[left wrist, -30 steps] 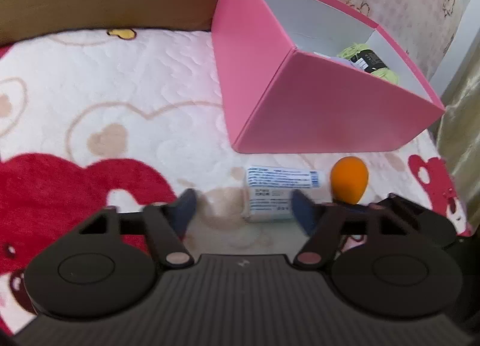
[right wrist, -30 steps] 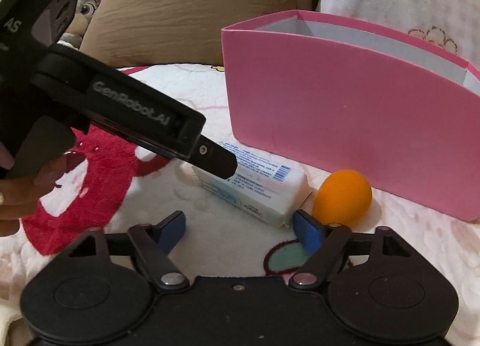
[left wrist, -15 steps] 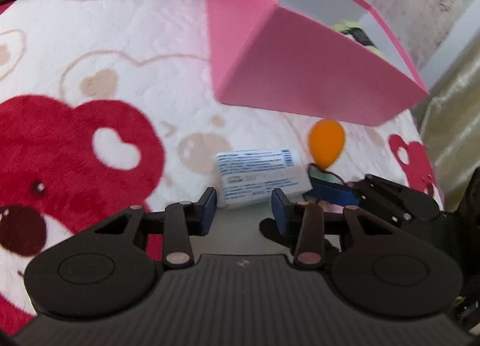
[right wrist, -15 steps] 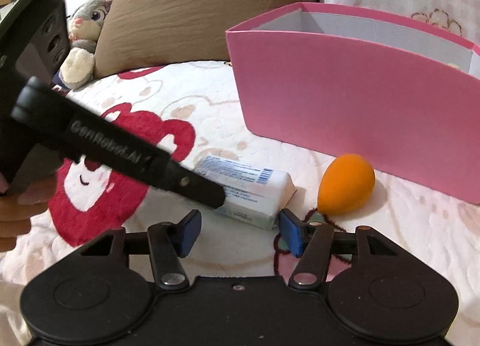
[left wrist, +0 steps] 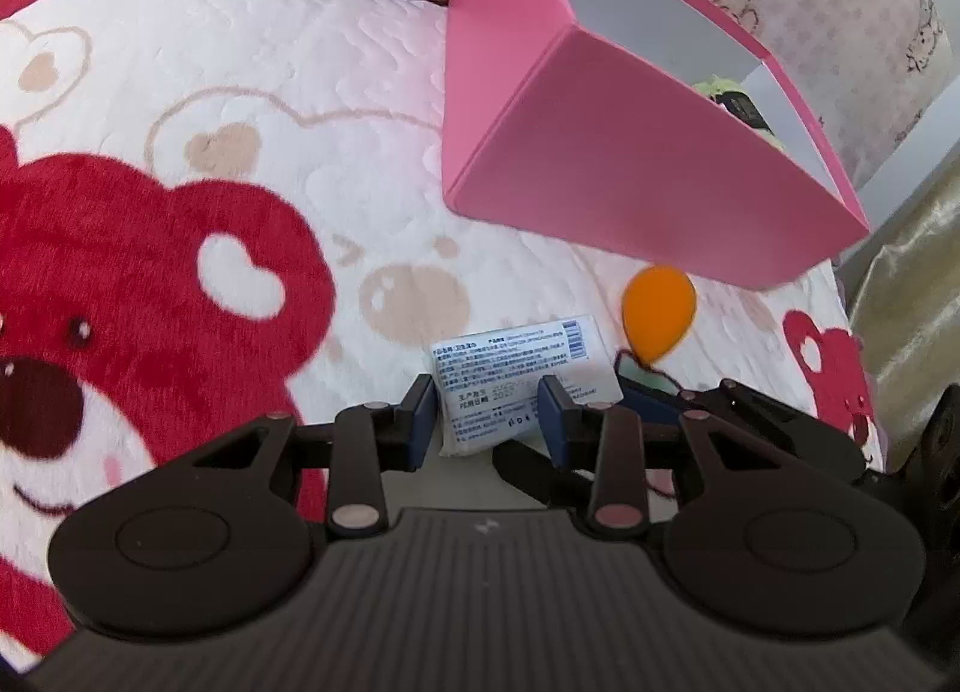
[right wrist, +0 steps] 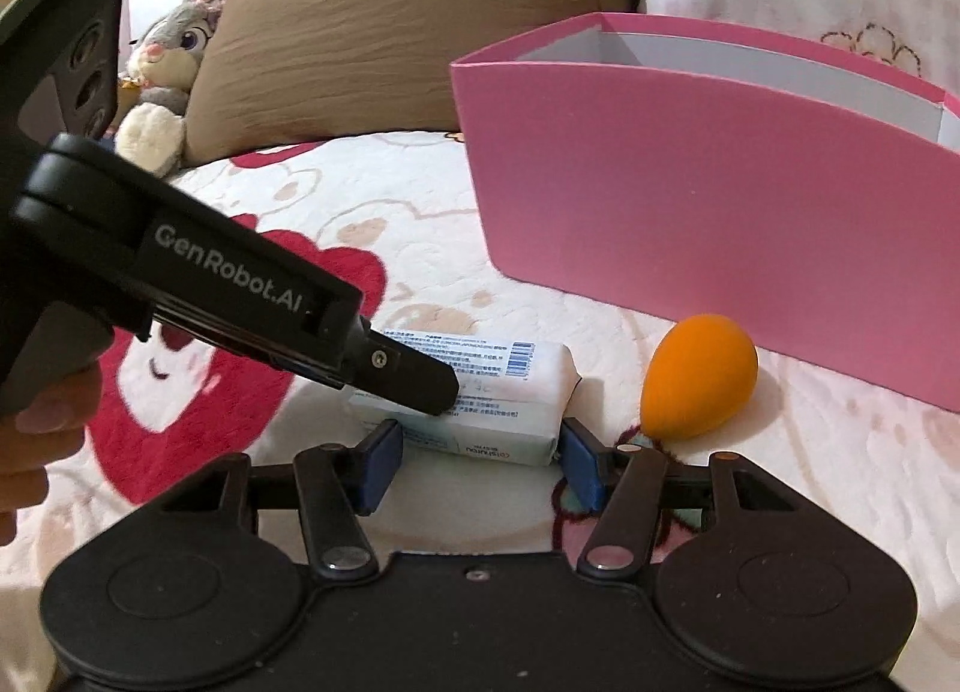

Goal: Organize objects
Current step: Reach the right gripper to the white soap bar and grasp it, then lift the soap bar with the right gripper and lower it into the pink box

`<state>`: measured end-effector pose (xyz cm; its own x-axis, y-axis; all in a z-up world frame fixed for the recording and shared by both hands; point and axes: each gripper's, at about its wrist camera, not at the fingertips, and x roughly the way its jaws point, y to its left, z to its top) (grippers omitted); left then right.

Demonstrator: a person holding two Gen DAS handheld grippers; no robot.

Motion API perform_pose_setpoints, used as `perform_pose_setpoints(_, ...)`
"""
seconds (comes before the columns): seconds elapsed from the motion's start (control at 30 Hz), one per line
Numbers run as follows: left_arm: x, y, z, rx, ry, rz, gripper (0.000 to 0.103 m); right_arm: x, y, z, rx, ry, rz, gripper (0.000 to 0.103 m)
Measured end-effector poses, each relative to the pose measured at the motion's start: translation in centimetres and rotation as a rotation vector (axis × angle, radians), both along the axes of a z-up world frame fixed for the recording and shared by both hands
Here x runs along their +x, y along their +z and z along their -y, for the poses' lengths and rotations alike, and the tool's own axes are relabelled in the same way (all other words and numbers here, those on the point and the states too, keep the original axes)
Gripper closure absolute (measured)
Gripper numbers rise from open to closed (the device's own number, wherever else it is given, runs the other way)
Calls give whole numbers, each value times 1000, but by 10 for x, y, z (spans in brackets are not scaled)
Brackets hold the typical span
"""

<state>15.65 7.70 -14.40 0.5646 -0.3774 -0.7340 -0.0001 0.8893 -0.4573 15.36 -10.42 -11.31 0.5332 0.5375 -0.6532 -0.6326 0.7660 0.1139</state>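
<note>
Tissue pack (right wrist: 480, 392) | lay on bed blanket (left wrist: 240, 92) beside orange sponge (right wrist: 699, 377), before pink box (right wrist: 720, 224) | judged light, soft, slippery-wrapped | left gripper (left wrist: 486, 422) just closing across its width, right gripper (right wrist: 477, 458) closing on its ends, contact unclear.

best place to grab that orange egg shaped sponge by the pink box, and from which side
Grip the orange sponge across its fat rounded middle, coming from above. It lies tilted on the blanket, pointed end toward the camera; the pink box stands close behind, and the white pack lies to its left, so the top looks clearest.
</note>
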Motion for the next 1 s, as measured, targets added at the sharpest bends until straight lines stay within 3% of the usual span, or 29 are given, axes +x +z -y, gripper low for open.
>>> perform_pose_setpoints(0.17, -17, 9, 2, -26, -12, -3, 68, -21, 12, 5, -47, 27, 13, 41)
perform_pose_setpoints(0.3, -31, 30, 8, 28, -54, 30, 68, -36, 30, 9, -45, 40, 5, 41)
perform_pose_setpoints(0.47, -48, 54, 8, 11, -84, 54, 68, -51, 55, 21, 4, -25, 10, 50)
perform_pose_setpoints(1.0, -66, 134, 26, 9, -185, 136, 68, -87, 130, 44, -19, -71, 148, 53)
